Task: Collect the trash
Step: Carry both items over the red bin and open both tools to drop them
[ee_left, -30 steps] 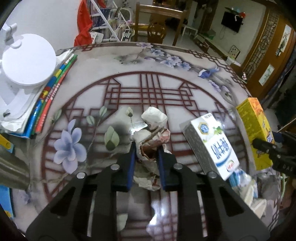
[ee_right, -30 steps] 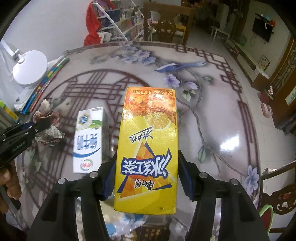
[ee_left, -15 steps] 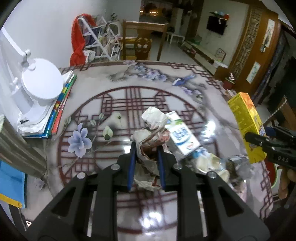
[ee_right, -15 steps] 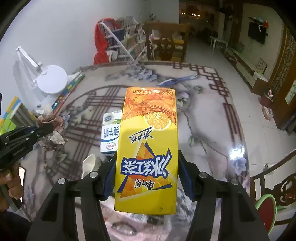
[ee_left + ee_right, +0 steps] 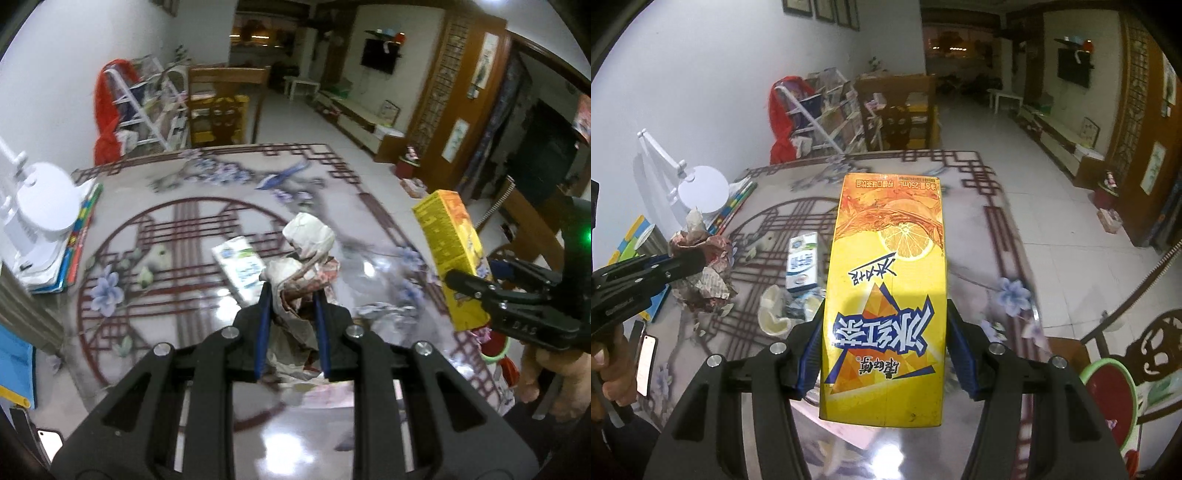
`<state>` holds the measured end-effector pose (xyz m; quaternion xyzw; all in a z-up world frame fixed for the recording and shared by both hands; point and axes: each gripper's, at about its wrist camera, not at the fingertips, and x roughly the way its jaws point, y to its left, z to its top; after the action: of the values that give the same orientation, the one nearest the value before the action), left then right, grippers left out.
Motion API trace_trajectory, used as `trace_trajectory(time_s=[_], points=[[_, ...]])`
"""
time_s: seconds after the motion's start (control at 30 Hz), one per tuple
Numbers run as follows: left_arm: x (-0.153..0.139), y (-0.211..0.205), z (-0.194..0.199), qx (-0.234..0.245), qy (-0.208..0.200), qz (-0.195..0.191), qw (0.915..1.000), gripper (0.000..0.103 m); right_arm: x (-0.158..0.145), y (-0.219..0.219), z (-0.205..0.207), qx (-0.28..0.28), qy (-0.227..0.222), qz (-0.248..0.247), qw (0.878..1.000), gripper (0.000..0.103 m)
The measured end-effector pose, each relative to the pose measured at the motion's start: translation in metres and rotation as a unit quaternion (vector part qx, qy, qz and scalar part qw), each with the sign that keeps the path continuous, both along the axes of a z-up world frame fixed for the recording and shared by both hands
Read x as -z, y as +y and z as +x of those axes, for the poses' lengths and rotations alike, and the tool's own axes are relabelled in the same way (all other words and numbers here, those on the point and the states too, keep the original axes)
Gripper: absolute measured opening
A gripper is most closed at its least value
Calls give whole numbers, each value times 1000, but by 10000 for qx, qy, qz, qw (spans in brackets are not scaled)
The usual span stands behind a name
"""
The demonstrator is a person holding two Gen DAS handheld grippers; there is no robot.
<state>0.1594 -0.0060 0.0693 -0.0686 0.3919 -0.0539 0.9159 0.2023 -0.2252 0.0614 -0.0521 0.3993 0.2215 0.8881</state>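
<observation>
A glossy patterned table (image 5: 207, 221) fills a living room. Above it, the left gripper (image 5: 291, 291) clamps a soft, light paper wad (image 5: 303, 258); the right gripper (image 5: 884, 332) squeezes a yellow carton (image 5: 886, 295) by its 2 stiff sides. A milk carton (image 5: 802, 264) lies flat, best gripped across its narrow sides.

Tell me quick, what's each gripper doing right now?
Left gripper: shut on crumpled paper.
Right gripper: shut on yellow carton.
</observation>
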Motion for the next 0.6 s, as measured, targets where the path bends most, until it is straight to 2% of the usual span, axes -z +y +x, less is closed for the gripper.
trace_trajectory(time_s=[0.33,0.6], points=[[1,-87,12,691,20,-7,9976,21,-2,-95,-14,705,-84,102,9974,56],[8,-161,29,1282,77,-15,9917,21,11,-184,-13,1490,14,111,9888,56]])
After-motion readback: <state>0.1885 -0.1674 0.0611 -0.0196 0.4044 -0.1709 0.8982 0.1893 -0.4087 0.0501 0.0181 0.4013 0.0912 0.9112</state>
